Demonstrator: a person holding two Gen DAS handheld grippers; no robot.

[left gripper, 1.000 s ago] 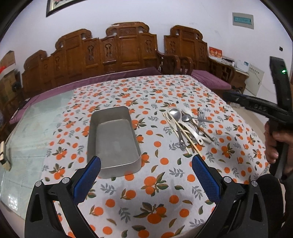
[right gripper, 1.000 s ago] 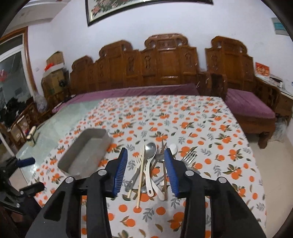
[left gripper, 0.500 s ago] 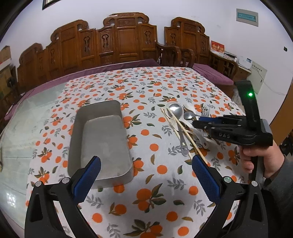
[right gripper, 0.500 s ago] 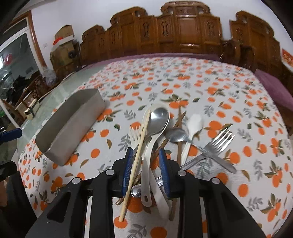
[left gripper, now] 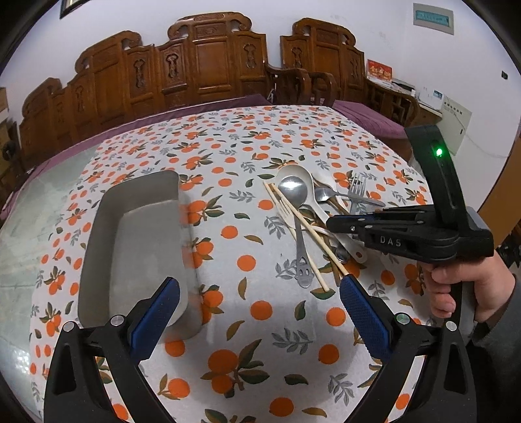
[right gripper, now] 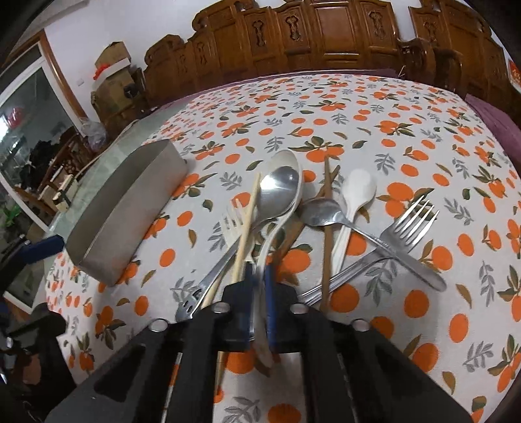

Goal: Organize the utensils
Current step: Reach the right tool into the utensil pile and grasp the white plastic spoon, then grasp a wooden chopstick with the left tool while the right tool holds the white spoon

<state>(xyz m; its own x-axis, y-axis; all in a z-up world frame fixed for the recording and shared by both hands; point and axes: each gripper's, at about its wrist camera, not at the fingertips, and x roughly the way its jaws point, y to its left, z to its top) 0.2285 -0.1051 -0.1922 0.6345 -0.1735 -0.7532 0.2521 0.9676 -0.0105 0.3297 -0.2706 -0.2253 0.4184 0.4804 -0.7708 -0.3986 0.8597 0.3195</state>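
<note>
Right tool clamps the white spoon's handle; lift straight, shedding chopsticks; left tool gapes idle.

"DAS" in pale letters on side of black right gripper. Red sign and wall panel: print too small to read.

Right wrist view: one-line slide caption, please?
Right tool closed on white spoon handle in utensil pile, metal tray alongside.
</note>
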